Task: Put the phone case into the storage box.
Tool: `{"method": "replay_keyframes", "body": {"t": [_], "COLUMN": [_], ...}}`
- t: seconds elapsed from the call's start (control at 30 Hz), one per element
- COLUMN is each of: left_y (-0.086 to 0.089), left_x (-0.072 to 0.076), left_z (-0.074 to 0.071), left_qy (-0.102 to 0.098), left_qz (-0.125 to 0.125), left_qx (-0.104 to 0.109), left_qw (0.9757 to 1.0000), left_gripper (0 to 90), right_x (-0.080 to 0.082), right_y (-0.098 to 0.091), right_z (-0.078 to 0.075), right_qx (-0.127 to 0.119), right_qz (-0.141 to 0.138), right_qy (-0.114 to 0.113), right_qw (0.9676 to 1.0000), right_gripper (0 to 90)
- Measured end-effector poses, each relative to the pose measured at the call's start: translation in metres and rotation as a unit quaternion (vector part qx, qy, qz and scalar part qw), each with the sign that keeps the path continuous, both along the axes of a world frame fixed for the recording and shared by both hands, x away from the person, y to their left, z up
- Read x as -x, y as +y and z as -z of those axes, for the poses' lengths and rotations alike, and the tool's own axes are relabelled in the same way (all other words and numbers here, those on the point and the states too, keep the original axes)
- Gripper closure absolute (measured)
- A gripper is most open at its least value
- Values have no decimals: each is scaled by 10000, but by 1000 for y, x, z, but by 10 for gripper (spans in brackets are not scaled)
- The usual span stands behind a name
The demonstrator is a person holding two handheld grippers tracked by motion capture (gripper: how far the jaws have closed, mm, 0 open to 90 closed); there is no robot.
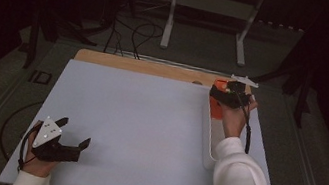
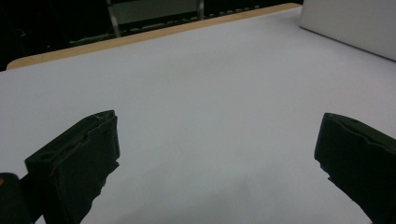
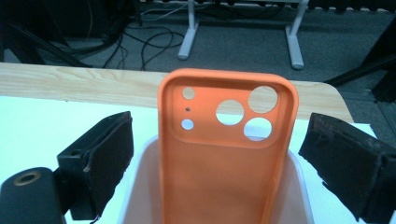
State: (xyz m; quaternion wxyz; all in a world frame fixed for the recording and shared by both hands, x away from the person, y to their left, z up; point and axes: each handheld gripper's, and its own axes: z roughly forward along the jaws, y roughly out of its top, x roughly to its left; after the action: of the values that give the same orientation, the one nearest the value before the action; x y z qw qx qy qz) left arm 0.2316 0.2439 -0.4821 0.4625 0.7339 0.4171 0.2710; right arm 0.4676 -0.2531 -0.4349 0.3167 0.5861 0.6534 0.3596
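Two black fingers (image 3: pixel 105 163) of the right gripper (image 3: pixel 219 158) stand wide apart on either side of an orange phone case (image 3: pixel 227 154), and neither pad touches it. The case lies with its camera-hole end raised on the far rim of a long white tray (image 3: pixel 299 182), its lower part down inside the tray. In the high view the right gripper (image 1: pixel 229 94) hangs over the far end of that tray (image 1: pixel 208 145), at the right side of the worktop (image 1: pixel 138 118), with the orange case (image 1: pixel 217 106) just below it. A hand in a white sleeve (image 1: pixel 239 181) carries it, and a cable trails back along the wrist.

The left gripper (image 1: pixel 75 133) sits near the worktop's front left corner, well apart from the tray. Its fingers (image 2: pixel 77 163) are spread wide with bare white surface between them. A strip of wood (image 1: pixel 146 66) edges the worktop's far side.
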Motion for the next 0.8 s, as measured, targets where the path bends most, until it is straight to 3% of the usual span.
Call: {"method": "replay_keyframes", "body": {"t": [0.3,0.8], "left_y": [0,-1], "left_x": [0,0], "left_z": [-1,-1], "left_qy": [-10,-7], "left_qz": [-6,10], "left_qx": [19,3], "left_qw": [10000,10000], "left_gripper": [8,8], "right_x": [3,17], "right_y": [1,0], "right_z": [-3,-6], "right_qx": [-9,-191], "right_qz": [-126,-591], "right_qy": [-48,-79], "right_qw": [9999,9980], "right_gripper": [87,88]}}
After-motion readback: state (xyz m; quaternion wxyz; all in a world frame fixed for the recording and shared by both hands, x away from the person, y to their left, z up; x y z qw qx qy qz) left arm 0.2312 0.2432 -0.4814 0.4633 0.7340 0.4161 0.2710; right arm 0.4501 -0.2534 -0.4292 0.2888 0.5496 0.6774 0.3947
